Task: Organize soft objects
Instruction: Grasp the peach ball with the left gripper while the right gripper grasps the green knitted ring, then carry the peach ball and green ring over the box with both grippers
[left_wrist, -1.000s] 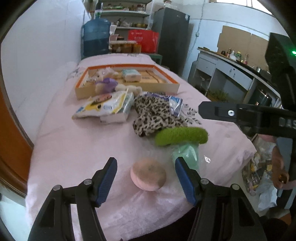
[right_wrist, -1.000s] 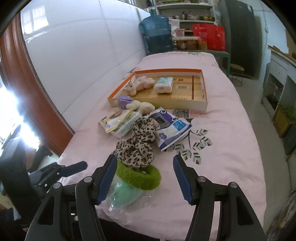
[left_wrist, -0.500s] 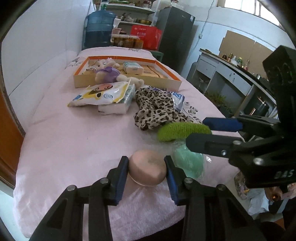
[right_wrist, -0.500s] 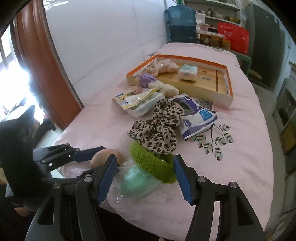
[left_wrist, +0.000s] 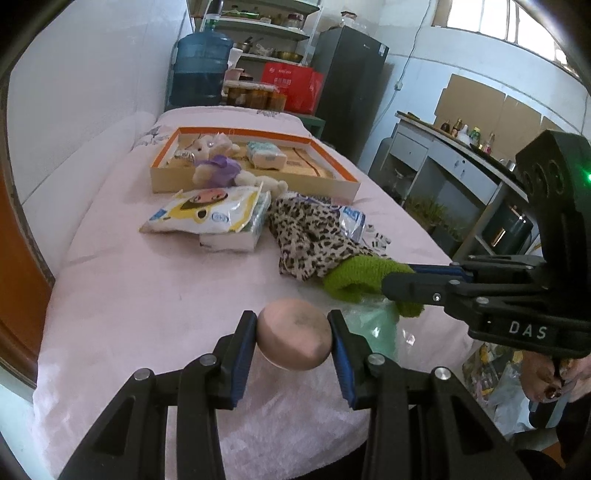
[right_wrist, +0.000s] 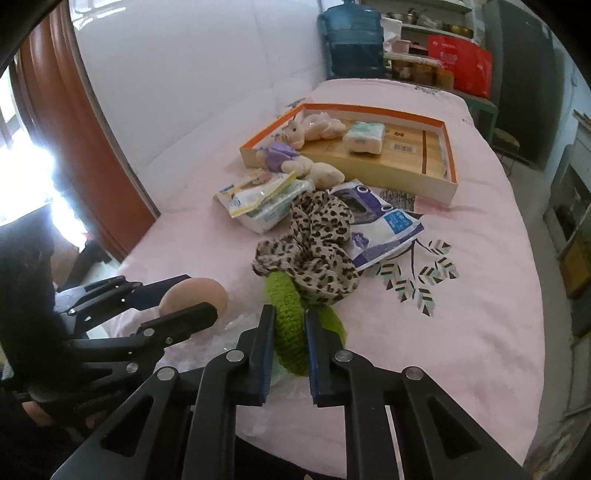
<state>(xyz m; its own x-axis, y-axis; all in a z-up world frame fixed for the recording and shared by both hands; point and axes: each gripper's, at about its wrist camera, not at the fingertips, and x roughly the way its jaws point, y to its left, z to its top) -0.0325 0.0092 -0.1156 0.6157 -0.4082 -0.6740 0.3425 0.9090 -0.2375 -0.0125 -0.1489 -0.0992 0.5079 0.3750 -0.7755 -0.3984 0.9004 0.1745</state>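
Note:
A round pink puff (left_wrist: 293, 341) sits near the front edge of the pink bed cover, and my left gripper (left_wrist: 291, 321) is shut on it, both blue pads pressing its sides. My right gripper (right_wrist: 290, 314) is shut on a green knitted band (right_wrist: 288, 332), which lies partly under a leopard-print scrunchie (right_wrist: 314, 243). In the left wrist view the right gripper (left_wrist: 397, 277) reaches in from the right and pinches the green band (left_wrist: 358, 277). A mint-green item in clear plastic (left_wrist: 373, 325) lies under the band, between the two grippers.
An orange-rimmed box (right_wrist: 448, 147) at the back holds a plush rabbit (right_wrist: 314, 127) and a tissue pack (right_wrist: 364, 136). In front of it lie a purple plush toy (right_wrist: 280, 153), wipes packs (right_wrist: 262, 201) and a blue-white packet (right_wrist: 384, 225). A white wall runs along the bed's left.
The left gripper closed on the pink puff and has stayed on it. The right gripper, open around the green band before, has now closed on it.

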